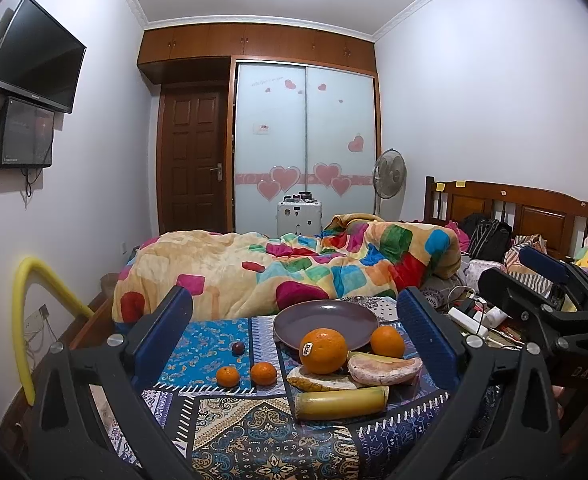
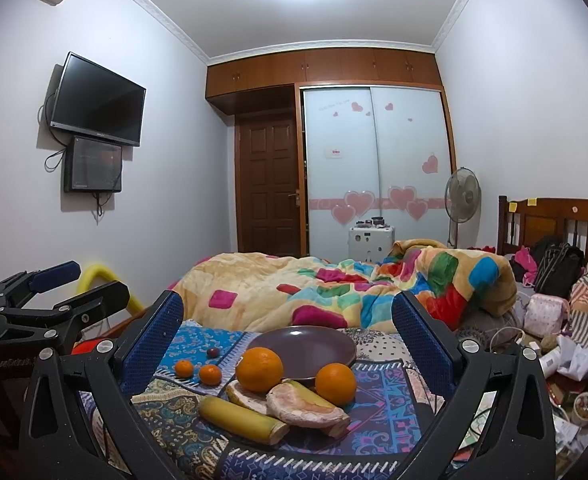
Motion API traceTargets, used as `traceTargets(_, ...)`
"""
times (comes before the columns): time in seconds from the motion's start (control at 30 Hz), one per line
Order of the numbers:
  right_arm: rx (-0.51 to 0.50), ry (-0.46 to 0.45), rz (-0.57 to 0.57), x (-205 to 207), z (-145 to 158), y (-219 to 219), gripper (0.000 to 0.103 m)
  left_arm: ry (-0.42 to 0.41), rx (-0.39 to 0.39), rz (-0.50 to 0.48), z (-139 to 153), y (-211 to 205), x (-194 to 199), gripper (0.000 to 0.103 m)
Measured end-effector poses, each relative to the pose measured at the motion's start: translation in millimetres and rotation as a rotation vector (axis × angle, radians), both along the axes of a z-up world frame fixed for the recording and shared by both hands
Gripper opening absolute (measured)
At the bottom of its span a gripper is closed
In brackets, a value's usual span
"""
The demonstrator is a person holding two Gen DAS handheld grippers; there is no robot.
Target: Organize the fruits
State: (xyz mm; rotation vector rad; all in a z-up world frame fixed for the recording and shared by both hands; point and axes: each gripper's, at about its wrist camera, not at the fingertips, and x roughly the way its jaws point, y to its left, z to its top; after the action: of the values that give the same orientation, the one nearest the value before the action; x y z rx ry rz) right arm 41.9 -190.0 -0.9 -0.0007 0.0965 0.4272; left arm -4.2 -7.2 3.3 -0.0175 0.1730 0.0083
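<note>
Purple and glazed, the empty plate [image 1: 326,324] is the largest task item; it sits on the patterned cloth [image 1: 230,424] at twelve o'clock of the fruit cluster, rigid and probably slick at its rim. Touching its near edge, the big orange [image 1: 323,350] with a sticker looks firm and heavy, likely best pinched across its widest middle. The half banana [image 1: 341,401] lies crosswise at six o'clock of that orange, soft enough to bruise, so a light hold across mid-length seems wise. Two pomelo wedges [image 1: 386,369] lean between them, pulpy and fragile. The second orange [image 1: 387,341] rests at three o'clock by the plate. Two mandarins [image 1: 263,373] lie side by side at nine o'clock, small and apt to roll; a dark plum [image 1: 238,347] sits beyond them at eleven.

The left claw [image 1: 294,332] and right claw [image 2: 288,334] both stand wide apart, holding nothing.
</note>
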Motion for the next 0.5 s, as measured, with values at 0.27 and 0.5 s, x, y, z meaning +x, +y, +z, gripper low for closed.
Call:
traceTargets(0.27,-0.009,-0.007,-0.002,-1.2,0.2,0.3,0.103,0.004,-0.003,-0.001,-0.3,2.3,0.6,0.103)
traceTargets(0.5,-0.006,-0.003,0.000,-1.1,-0.4,2.1,0.103,0.004,-0.002,0.002,0.2,3.1,0.3,0.103)
